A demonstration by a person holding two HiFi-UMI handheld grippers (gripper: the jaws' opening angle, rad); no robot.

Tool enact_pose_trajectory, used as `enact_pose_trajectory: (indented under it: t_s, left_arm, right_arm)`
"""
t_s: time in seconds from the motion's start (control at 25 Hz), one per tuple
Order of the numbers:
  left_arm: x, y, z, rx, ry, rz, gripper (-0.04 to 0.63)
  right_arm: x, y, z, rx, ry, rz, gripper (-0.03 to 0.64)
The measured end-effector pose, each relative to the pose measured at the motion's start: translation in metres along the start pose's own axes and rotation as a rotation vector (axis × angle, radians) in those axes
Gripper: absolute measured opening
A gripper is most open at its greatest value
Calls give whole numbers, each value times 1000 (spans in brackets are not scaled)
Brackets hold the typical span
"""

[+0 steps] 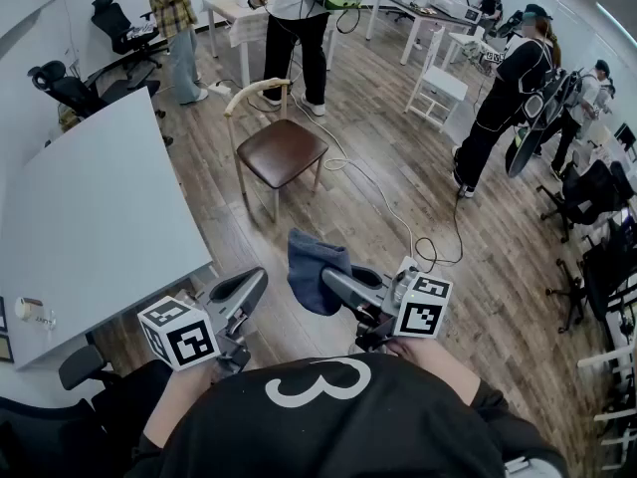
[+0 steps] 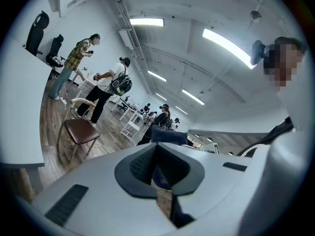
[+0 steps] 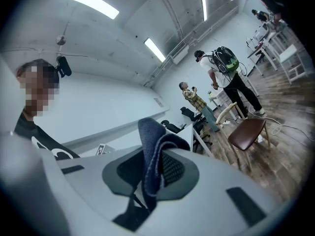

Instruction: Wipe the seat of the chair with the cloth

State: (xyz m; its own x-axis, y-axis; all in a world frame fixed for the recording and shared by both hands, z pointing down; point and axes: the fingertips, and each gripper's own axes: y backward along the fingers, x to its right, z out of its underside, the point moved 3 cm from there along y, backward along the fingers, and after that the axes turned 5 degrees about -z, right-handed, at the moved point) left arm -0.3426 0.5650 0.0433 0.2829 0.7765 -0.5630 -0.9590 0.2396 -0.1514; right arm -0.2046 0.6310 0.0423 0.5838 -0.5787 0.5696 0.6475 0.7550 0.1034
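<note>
a dark blue fabric cloth [image 1: 311,267] is clamped in the right claw [image 1: 333,279]; the left claw [image 1: 254,279] is closed together, empty; the brown-seated wooden chair [image 1: 282,150] stands well apart.

Wood floor [image 1: 390,88] w/ chair [image 1: 283,150], white cable [image 1: 376,185] beside it, grey table [image 1: 90,207] nr.

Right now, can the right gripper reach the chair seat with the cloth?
Probably not yet. The right gripper, shut on the cloth, is close to the person, and the chair seat stands well ahead. Open floor lies between, so stepping forward should do it.
</note>
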Motion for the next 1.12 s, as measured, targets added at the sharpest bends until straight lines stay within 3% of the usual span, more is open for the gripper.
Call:
enact_pose_trajectory:
  t_s: [0.68, 0.92, 1.12]
  left_arm:
    - [-3, -17, 13, -31, 41, 44, 12]
    - [-24, -39, 7, -34, 75, 3, 12]
    - [-40, -85, -3, -39, 78, -29, 12]
  right_arm:
    - [14, 16, -2, 18, -21, 87, 54]
    - [46, 10, -8, 2, -62, 75, 54]
    - [99, 14, -31, -2, -99, 77, 54]
